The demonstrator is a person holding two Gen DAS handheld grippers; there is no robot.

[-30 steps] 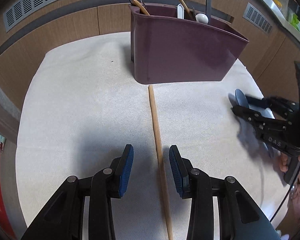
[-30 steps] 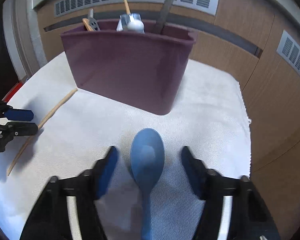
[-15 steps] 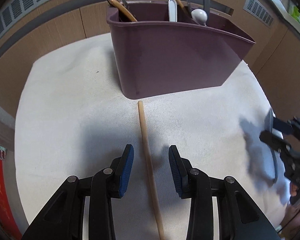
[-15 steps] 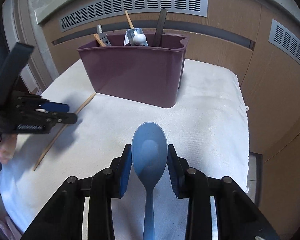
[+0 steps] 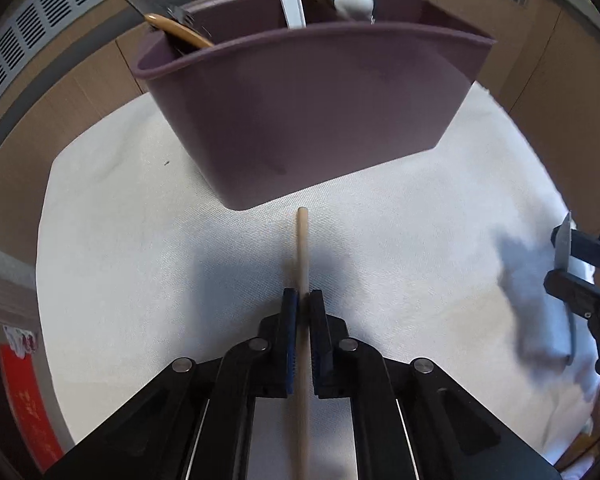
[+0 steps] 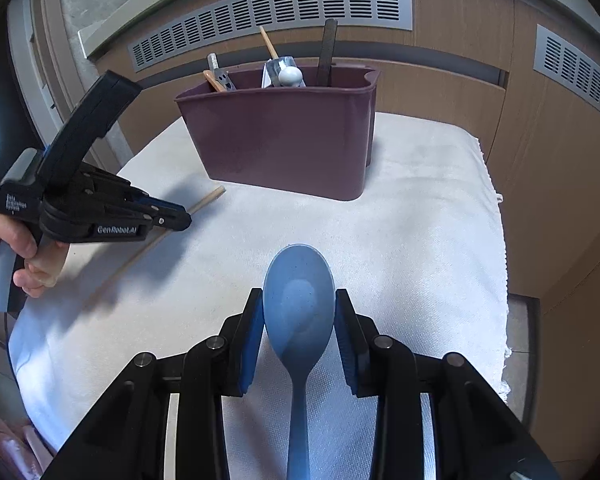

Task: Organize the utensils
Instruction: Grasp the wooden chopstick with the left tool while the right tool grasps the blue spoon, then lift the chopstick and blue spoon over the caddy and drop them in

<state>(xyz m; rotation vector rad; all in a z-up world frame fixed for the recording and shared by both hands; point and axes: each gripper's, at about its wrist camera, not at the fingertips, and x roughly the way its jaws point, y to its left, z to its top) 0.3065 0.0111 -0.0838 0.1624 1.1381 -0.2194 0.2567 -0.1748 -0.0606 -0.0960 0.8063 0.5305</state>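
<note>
Left wrist view first: our left gripper [image 5: 303, 304] is clamped tight on a wooden chopstick [image 5: 302, 248], blue pads squeezing it on both sides. The stick runs straight ahead between the jaws, and its far tip ends just short of the purple caddy [image 5: 312, 120]. The caddy sits on a white towel [image 5: 120, 240] and already has a bunch of stuff standing in it: a white spoon [image 5: 354, 0], a white flat handle, a couple of wooden sticks and dark handles. Off at the right edge we can see our right gripper [image 5: 568, 264] with the blue spoon seen edge-on.

Right wrist view: our right gripper [image 6: 299, 316] is partway closed, pads pressed against both sides of the bowl of a blue spoon [image 6: 299, 300], handle pointing back at us. The caddy [image 6: 284, 140] is further back on the towel [image 6: 420, 220]. Over on the left, a hand [image 6: 20, 256] holds the left gripper [image 6: 180, 218], pinched on the chopstick [image 6: 210, 197].
</note>
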